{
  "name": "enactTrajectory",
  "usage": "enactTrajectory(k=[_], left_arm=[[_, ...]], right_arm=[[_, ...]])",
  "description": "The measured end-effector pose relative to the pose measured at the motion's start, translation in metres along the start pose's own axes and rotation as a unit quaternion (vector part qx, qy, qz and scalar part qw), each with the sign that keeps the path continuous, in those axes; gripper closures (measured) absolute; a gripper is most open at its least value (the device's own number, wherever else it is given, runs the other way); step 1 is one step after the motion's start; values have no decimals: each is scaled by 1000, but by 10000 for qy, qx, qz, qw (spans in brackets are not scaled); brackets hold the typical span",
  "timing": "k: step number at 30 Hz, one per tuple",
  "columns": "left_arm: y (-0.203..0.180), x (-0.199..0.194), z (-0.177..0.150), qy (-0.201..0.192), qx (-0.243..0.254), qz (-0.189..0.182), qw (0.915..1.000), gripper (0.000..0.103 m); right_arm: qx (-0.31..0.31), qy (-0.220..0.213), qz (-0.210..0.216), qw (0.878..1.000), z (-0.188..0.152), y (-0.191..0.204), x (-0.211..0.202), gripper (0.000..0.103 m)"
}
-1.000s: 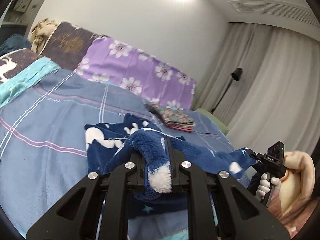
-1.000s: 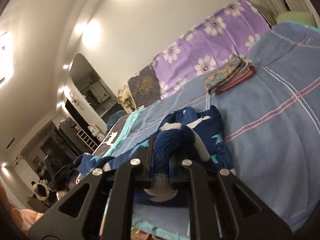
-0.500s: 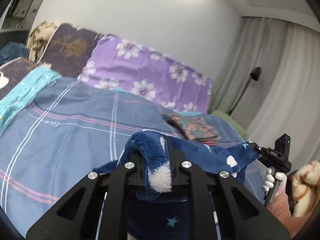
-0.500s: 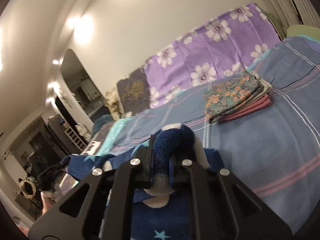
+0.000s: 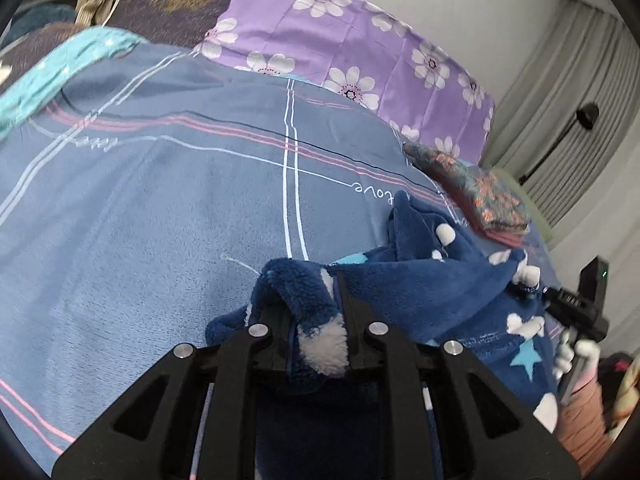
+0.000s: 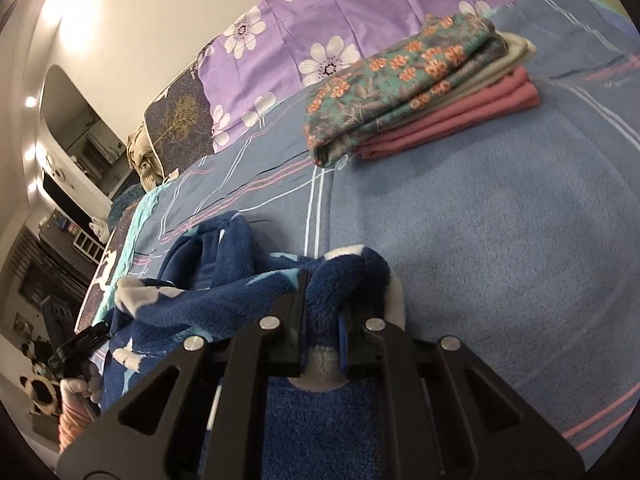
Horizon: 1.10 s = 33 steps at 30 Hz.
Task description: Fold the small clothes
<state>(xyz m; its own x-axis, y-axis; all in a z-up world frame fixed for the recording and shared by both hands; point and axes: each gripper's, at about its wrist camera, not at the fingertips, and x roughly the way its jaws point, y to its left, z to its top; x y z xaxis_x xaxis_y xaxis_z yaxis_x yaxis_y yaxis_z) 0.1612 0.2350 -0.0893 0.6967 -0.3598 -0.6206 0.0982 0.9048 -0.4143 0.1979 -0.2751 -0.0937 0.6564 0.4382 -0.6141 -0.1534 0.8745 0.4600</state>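
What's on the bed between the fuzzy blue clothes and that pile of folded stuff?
Nothing: in the right wrist view, only bare blue bedsheet lies between the blue fleece garment and the folded stack.

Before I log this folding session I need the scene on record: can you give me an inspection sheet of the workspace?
Surface: blue bedspread with pink and white lines, lying on a bed.
Job's things: dark blue fleece garment with white patches, held up between both tools; folded stack, floral piece on top and pink at the bottom, lying on the bedspread beyond it.
Clutter: teal cloth at the bed's edge.
Grippers: left tool shut on a bunched edge of the garment; right tool shut on another edge.
Cables: nothing seen.
Surroundings: purple flowered pillow, dark pillow, pale curtains.
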Motion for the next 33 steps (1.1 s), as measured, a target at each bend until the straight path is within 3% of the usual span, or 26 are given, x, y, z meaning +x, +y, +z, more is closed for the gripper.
enactTrajectory(k=[4,7,12,14,17,22,24,25,26,27,29,31,33], left_arm=[[-9,-9,2,-99,108,-24,9999,75],[-13,-19,0,-179,136,-23,9997,65],[-19,-57,-15,-492,576,210,9969,49],[-20,-67,-22,-554,990,539,9921,46],[-16,-53,-24,-229,1378,1000,9851,45],[-14,-9,1,200,1726,1112,9785,45],[-14,0,15,156,1681,860,9819,49],[-14,2,23,99,1607,630,9849,89],[-14,2,29,75,1496,318,9882,93],[-10,-1,37,-86,1199,195,9926,94],[-6,-1,43,-231,972,304,9945,94],[8,14,44,23,770,509,9957,94],[22,35,35,371,521,586,9962,92]], right_arm=[[-283,-77,-34,9996,-2,13,-7,86],[-373,-137,92,9992,-5,16,-23,66],[-1189,-322,-79,9924,-14,24,-54,50],[-1553,-264,-361,9869,-18,24,-57,48],[-1807,12,-680,9812,-17,18,-43,46],[-2083,445,-516,9757,3,15,1,40],[-2035,482,-353,9772,13,16,11,40],[-1882,512,-102,9807,19,15,15,60],[-1696,504,63,9842,25,15,17,91],[-1451,426,212,9883,32,13,15,90],[-1001,209,462,9937,42,7,11,90],[-631,190,365,9972,50,-4,20,90],[-690,393,-46,9968,48,-9,38,89]])
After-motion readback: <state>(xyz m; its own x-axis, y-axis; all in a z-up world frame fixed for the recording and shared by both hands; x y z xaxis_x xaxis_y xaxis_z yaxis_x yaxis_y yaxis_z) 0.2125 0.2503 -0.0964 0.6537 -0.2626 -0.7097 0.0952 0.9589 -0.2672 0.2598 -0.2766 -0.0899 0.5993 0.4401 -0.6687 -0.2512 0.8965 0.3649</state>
